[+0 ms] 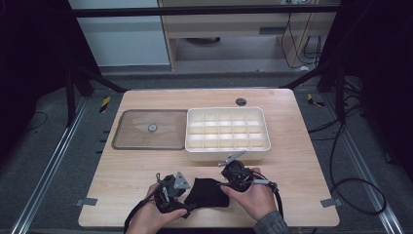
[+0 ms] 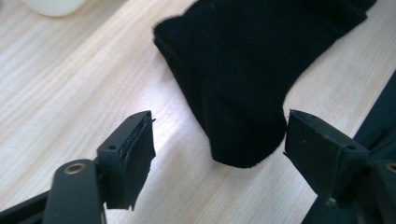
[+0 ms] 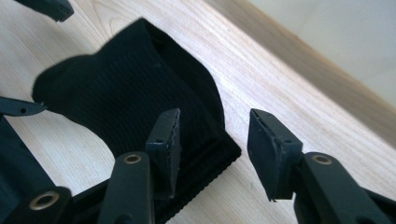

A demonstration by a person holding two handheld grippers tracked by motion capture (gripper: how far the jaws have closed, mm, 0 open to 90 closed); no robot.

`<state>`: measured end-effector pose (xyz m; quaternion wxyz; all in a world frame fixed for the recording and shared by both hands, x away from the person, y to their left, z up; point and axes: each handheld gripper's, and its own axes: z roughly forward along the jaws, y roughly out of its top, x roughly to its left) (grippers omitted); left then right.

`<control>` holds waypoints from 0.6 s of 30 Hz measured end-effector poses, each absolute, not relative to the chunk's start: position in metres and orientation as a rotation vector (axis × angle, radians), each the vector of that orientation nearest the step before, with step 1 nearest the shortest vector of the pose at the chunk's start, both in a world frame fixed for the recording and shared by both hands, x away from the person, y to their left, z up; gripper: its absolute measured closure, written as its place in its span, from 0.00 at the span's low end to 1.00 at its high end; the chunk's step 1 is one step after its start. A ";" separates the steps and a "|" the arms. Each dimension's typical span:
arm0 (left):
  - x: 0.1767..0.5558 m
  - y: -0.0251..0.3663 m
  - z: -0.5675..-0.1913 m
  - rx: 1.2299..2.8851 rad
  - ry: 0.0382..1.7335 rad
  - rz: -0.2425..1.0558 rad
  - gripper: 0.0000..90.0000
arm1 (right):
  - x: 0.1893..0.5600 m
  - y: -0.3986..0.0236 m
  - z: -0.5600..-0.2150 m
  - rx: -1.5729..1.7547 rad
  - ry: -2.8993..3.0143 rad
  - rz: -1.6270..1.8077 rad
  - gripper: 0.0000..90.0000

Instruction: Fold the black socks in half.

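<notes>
A black folded cloth (image 1: 208, 192) lies on the wooden table near its front edge, between my two hands. My left gripper (image 1: 188, 208) sits at the cloth's left side. In the left gripper view its jaws (image 2: 219, 140) stand open, with the rounded end of the cloth (image 2: 243, 70) lying between them and touching neither pad. My right gripper (image 1: 222, 187) is at the cloth's right side. Its jaws (image 3: 212, 140) are open too: one fingertip (image 3: 164, 140) hovers over a corner of the cloth (image 3: 130, 98), the other over bare wood.
A white tray (image 1: 226, 153) with several small compartments stands just behind the grippers. To its left lies a brown flat lid (image 1: 146, 129) with a round knob. A dark round grommet (image 1: 240, 102) sits near the far edge. The table's front edge (image 3: 299, 60) runs close by.
</notes>
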<state>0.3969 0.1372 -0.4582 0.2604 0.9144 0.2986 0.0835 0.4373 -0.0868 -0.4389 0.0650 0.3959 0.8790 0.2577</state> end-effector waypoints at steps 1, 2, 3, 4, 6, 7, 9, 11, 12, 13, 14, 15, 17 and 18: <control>0.397 0.137 -0.459 2.484 0.801 0.223 0.29 | 0.438 -0.087 -0.441 1.201 2.653 0.778 0.60; 0.397 0.137 -0.461 2.495 0.796 0.219 0.30 | 0.438 -0.087 -0.443 1.208 2.655 0.777 0.60; 0.397 0.137 -0.462 2.497 0.796 0.215 0.31 | 0.438 -0.088 -0.444 1.205 2.655 0.776 0.58; 0.397 0.137 -0.463 2.499 0.792 0.206 0.33 | 0.438 -0.088 -0.446 1.214 2.656 0.777 0.58; 0.396 0.137 -0.465 2.499 0.799 0.196 0.35 | 0.439 -0.088 -0.447 1.213 2.656 0.782 0.58; 0.397 0.138 -0.466 2.501 0.795 0.193 0.37 | 0.439 -0.089 -0.448 1.217 2.658 0.778 0.58; 0.397 0.138 -0.467 2.500 0.794 0.186 0.40 | 0.439 -0.089 -0.449 1.228 2.660 0.779 0.59; 0.399 0.138 -0.467 2.501 0.792 0.173 0.44 | 0.440 -0.089 -0.450 1.220 2.666 0.779 0.60; 0.399 0.138 -0.467 2.503 0.791 0.173 0.45 | 0.440 -0.089 -0.450 1.224 2.665 0.779 0.60; 0.400 0.137 -0.467 2.505 0.788 0.166 0.48 | 0.440 -0.088 -0.450 1.221 2.668 0.779 0.61; 0.400 0.137 -0.467 2.505 0.788 0.166 0.51 | 0.440 -0.088 -0.450 1.221 2.668 0.779 0.61; 0.401 0.138 -0.468 2.509 0.789 0.159 0.53 | 0.440 -0.088 -0.451 1.215 2.668 0.779 0.62; 0.402 0.138 -0.468 2.509 0.787 0.156 0.59 | 0.440 -0.088 -0.451 1.210 2.671 0.780 0.63; 0.403 0.138 -0.469 2.514 0.789 0.148 0.61 | 0.441 -0.087 -0.452 1.219 2.670 0.778 0.63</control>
